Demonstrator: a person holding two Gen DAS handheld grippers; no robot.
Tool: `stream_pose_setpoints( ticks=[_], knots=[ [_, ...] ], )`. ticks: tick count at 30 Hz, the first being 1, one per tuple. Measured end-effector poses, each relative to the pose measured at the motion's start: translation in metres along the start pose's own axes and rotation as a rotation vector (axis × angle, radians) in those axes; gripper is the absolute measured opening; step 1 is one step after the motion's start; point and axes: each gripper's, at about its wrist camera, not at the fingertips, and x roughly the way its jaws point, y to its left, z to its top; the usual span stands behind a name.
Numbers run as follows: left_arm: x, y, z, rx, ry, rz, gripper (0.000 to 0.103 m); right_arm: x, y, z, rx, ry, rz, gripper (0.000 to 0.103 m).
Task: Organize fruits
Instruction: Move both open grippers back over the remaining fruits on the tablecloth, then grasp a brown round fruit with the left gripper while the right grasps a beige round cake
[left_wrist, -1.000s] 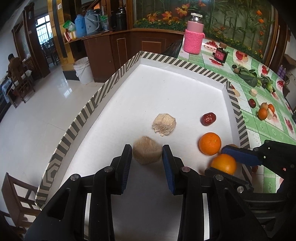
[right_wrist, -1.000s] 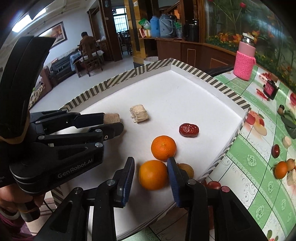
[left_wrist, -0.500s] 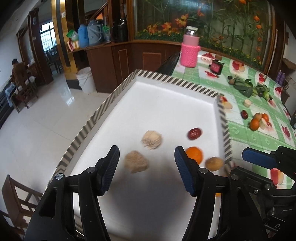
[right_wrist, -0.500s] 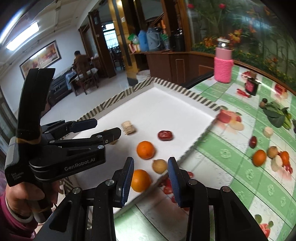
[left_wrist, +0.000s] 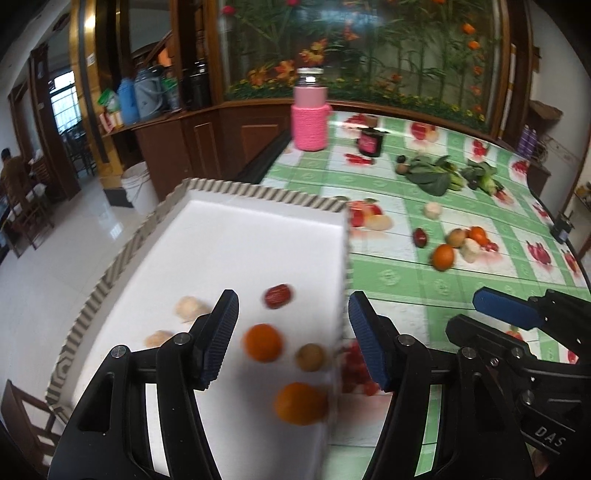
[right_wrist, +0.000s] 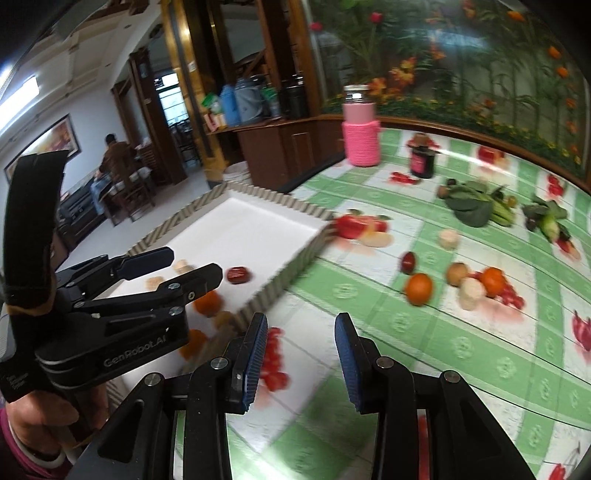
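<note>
A white tray (left_wrist: 258, 236) with a striped rim holds two oranges (left_wrist: 263, 342) (left_wrist: 301, 403), a red date (left_wrist: 277, 295), a brown round fruit (left_wrist: 311, 356) and two pale chunks (left_wrist: 189, 308). My left gripper (left_wrist: 291, 339) is open and empty, raised above the tray's right edge. My right gripper (right_wrist: 300, 360) is open and empty, above the green tablecloth just right of the tray (right_wrist: 258, 229). Loose fruit lies farther right on the table: an orange (right_wrist: 418, 288), a date (right_wrist: 408, 261), a brown fruit (right_wrist: 457, 273), a pale chunk (right_wrist: 471, 293) and a second orange (right_wrist: 494, 280).
A pink-sleeved bottle (right_wrist: 361, 127) and a dark jar (right_wrist: 422, 159) stand at the table's far side. Leafy greens (right_wrist: 476, 205) lie at the back right. A lone pale chunk (right_wrist: 448, 238) lies mid-table. The floor drops off left of the tray.
Both grippers opened and let go: the left released a pale chunk, the right an orange, both now in the tray. Both grippers lifted and swung right toward the tablecloth.
</note>
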Motion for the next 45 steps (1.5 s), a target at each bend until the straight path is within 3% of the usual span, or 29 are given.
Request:
stream_pose_setpoints(
  ticks=[14, 23, 33, 45],
  knots=[
    [0.015, -0.075, 0.009, 0.110, 0.019, -0.088, 0.062, -0.022, -0.080, -0.019, 0.130, -0.001, -0.115, 0.037],
    [0.040, -0.102, 0.012, 0.146, 0.087, -0.159, 0.062, -0.021, -0.131, -0.026, 0.183, 0.037, -0.191, 0.037],
    [0.082, -0.125, 0.026, 0.147, 0.189, -0.230, 0.062, 0.002, -0.157, -0.020, 0.193, 0.095, -0.155, 0.037],
    [0.120, -0.145, 0.042, 0.166, 0.226, -0.217, 0.062, 0.027, -0.176, -0.008, 0.185, 0.134, -0.140, 0.039]
  ],
)
